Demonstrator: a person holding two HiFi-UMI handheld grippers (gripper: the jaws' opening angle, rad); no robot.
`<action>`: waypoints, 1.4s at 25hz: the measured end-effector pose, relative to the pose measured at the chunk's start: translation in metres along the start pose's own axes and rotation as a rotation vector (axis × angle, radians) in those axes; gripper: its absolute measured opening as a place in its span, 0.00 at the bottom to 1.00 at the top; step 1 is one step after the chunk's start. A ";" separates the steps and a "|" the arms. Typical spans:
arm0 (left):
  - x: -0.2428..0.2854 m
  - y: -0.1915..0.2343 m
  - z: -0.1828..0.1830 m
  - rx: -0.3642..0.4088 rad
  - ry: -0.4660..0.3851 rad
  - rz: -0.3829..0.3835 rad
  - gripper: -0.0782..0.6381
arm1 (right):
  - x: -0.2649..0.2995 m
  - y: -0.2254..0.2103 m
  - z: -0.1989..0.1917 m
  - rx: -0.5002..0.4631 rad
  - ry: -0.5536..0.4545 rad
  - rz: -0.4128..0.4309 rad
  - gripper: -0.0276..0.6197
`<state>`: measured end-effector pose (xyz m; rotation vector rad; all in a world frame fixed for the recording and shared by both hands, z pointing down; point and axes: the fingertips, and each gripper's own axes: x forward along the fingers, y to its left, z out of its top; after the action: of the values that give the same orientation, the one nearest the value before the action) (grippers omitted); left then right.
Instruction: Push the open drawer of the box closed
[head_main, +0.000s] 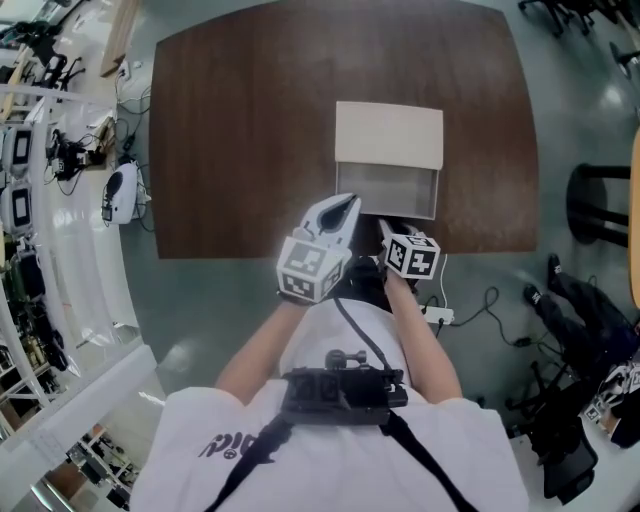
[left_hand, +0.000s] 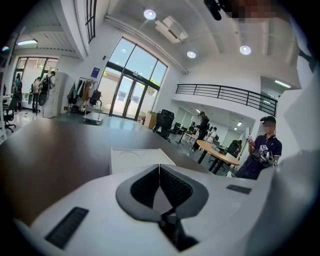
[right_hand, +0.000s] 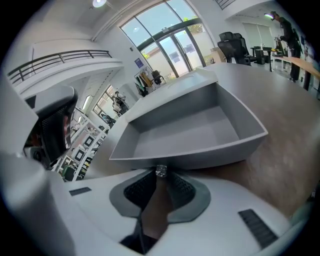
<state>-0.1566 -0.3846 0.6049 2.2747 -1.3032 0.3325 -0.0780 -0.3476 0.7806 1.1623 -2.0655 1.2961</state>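
Observation:
A white box (head_main: 389, 135) stands on the brown table (head_main: 240, 130), with its grey drawer (head_main: 397, 190) pulled out toward me and nothing in it. In the right gripper view the drawer (right_hand: 185, 135) fills the middle, and a small metal knob (right_hand: 161, 171) on its front wall sits between the pad tips. My right gripper (right_hand: 161, 176) is shut on that knob; in the head view the right gripper (head_main: 384, 228) meets the drawer's front. My left gripper (head_main: 345, 205) is shut on nothing just left of the drawer's near corner. In the left gripper view the left gripper (left_hand: 159, 167) points over the box top (left_hand: 135, 157).
The table's near edge runs just under both grippers. A cable and power strip (head_main: 440, 315) lie on the floor by my right side. A black stool (head_main: 600, 200) stands at the right, white shelving (head_main: 60, 250) at the left. A person (left_hand: 262, 150) stands far off.

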 end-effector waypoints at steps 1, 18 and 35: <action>-0.001 0.002 0.001 -0.004 -0.001 0.002 0.12 | -0.002 0.001 0.003 0.010 -0.013 0.002 0.15; 0.024 0.036 0.019 -0.018 0.029 0.004 0.12 | 0.028 -0.012 0.074 0.030 -0.066 -0.017 0.16; 0.014 0.070 0.025 -0.055 0.018 0.037 0.12 | 0.047 -0.013 0.108 -0.056 -0.096 -0.051 0.16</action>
<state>-0.2100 -0.4378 0.6102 2.1992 -1.3303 0.3254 -0.0859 -0.4653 0.7711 1.2661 -2.1109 1.1726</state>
